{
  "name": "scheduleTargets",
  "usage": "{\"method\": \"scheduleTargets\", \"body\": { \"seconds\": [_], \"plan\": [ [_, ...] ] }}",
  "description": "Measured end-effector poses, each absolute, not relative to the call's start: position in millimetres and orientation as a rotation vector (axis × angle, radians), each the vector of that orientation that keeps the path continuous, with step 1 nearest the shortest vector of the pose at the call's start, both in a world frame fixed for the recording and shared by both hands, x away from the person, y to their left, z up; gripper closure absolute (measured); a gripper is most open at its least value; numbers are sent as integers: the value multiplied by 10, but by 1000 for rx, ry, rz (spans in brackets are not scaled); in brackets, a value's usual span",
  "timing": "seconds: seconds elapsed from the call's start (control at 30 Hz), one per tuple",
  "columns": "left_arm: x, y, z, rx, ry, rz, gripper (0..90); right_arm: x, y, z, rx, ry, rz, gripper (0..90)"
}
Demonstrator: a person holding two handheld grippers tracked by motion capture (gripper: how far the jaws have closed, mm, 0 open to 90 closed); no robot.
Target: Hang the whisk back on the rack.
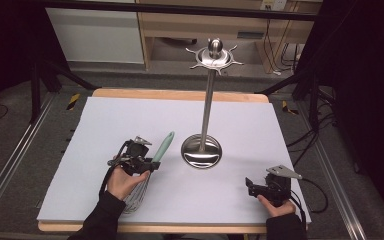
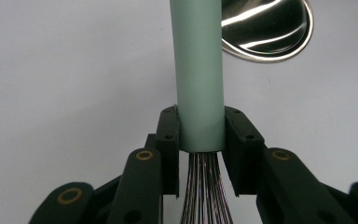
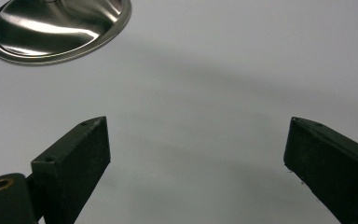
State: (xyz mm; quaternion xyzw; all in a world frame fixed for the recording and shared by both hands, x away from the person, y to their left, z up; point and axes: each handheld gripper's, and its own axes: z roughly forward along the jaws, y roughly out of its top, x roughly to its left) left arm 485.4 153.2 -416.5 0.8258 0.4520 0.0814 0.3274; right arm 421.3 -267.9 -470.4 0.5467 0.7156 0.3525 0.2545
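Mint-green-handled wire whisk (image 2: pixel 199 88) sits clamped in my left claw (image 2: pixel 200 140); my right claw (image 3: pixel 196 149) gapes empty, steel stand base (image 3: pixel 56 28) beyond.

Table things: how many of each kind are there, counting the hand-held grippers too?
Whisk: 1
Metal stand: 1
Grippers: 2, left gripper and right gripper
Total: 4
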Motion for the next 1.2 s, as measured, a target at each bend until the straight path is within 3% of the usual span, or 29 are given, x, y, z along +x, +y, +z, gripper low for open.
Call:
{"method": "scheduleTargets", "body": {
  "seconds": [1.2],
  "plan": [
    [4519, 1912, -3830, 1935, 1089, 386, 693, 4197, -2677, -4702, 1483, 1941, 955, 75]
  ]
}}
